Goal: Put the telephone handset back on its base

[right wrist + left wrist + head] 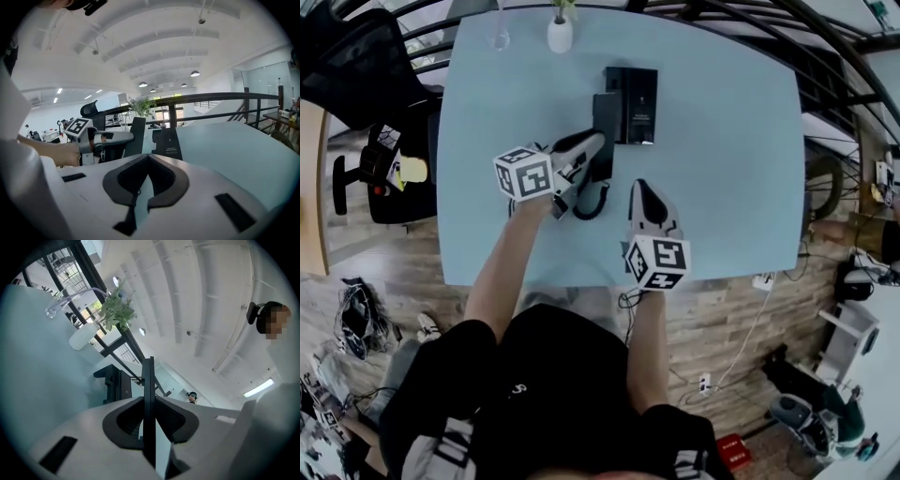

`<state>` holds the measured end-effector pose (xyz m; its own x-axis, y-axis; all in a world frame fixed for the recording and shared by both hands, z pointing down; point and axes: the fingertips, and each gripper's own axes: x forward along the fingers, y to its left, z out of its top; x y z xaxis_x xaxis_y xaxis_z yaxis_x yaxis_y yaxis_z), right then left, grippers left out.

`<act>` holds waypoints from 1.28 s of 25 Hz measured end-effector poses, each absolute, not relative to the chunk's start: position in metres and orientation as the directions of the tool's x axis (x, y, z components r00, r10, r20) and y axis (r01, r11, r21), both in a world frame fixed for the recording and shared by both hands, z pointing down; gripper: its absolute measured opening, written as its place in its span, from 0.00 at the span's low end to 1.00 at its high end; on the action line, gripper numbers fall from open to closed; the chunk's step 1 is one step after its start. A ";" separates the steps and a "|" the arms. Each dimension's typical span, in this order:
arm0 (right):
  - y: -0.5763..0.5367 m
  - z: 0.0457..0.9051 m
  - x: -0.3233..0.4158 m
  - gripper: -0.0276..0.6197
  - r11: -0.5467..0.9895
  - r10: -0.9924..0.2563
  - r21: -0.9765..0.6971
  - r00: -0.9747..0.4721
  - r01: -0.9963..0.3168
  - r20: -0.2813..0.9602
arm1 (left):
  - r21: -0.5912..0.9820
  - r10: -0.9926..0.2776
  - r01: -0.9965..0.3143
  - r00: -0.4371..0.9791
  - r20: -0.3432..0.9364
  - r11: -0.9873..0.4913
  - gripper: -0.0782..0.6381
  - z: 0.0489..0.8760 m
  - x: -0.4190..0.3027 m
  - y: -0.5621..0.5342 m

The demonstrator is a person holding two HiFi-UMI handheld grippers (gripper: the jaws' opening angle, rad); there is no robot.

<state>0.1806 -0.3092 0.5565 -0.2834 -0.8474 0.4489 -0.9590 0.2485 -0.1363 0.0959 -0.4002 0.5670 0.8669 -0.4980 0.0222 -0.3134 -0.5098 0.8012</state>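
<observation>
Black plastic handset [602, 117], likely light, stiff and slick, sits clamped mid-body in the left gripper's [148, 404] jaws, frame centre. The right gripper's [146, 161] jaws are together, empty.

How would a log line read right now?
left tongs: shut on handset | right tongs: shut, empty | handset: beside base, not seated

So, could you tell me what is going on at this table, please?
A person is working at a light blue table with a gripper in each hand. The left gripper is clamped on a black telephone handset and holds it on edge, right beside the black base. The handset is not on the base yet. The right gripper is shut and empty, waiting nearer the person.
</observation>
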 end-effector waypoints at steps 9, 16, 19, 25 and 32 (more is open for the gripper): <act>-0.321 0.564 0.183 0.03 0.249 -0.835 -0.123 -0.277 -0.961 0.476 | 0.822 -0.485 -0.289 0.874 0.018 -0.490 0.21 0.582 0.113 -0.470; -0.328 0.562 0.183 0.03 0.243 -0.829 -0.111 -0.266 -0.964 0.492 | 0.842 -0.478 -0.246 0.878 -0.015 -0.480 0.21 0.592 0.129 -0.490; -0.328 0.566 0.187 0.03 0.235 -0.825 -0.112 -0.259 -0.966 0.502 | 0.852 -0.497 -0.255 0.868 -0.007 -0.458 0.21 0.604 0.129 -0.496; -0.330 0.568 0.191 0.03 0.224 -0.827 -0.118 -0.252 -0.968 0.502 | 0.865 -0.538 -0.281 0.843 0.015 -0.416 0.21 0.624 0.127 -0.501; -0.332 0.569 0.189 0.03 0.225 -0.825 -0.124 -0.257 -0.966 0.503 | 0.810 -0.506 -0.372 0.856 0.109 -0.454 0.21 0.640 0.131 -0.498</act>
